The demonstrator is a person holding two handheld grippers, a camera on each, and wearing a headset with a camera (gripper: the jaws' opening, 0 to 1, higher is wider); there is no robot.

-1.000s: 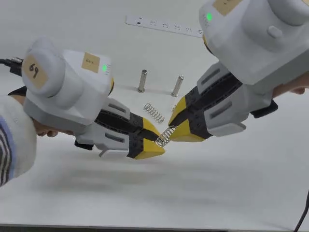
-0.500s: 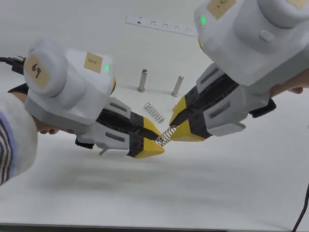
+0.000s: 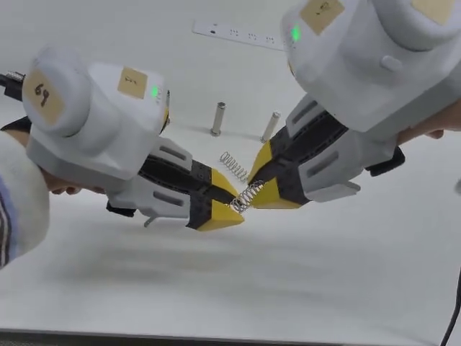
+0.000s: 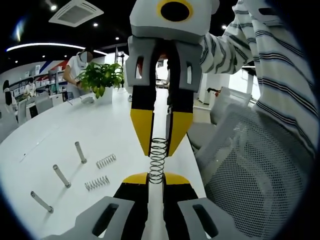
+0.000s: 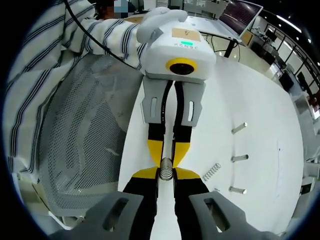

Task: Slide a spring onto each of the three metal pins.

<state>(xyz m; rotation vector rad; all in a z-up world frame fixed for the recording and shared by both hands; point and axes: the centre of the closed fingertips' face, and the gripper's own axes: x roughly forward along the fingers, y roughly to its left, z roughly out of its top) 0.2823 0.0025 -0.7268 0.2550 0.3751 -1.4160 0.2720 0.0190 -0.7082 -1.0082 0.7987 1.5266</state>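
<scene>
Spring status: held spring (image 3: 246,196) bridges the two tool tips just above the table (image 3: 216,288). One end is pinched in the left tool (image 3: 229,209), the other in the right tool (image 3: 256,193). Both are clamped on it, yellow tips almost meeting, and the coil is tilted up toward the right tool. Left gripper view agrees: the coil runs straight out of its own jaws into the other tool's fingers. Writing: "69" handwritten on the left tool's round cap (image 3: 43,94). Tan stickers on both housings, text too small to read. Green lamp lit on each housing. Just behind the tips, one loose spring (image 3: 233,165) lies flat on the table, touching neither tool. The left gripper view shows a second loose spring (image 4: 97,183) near it. Farther back, the pins (image 4: 61,176) stand upright in a row of three, bare, well apart from the held spring. Power strip (image 3: 238,34) lies at the far side of the table, markings unreadable.
</scene>
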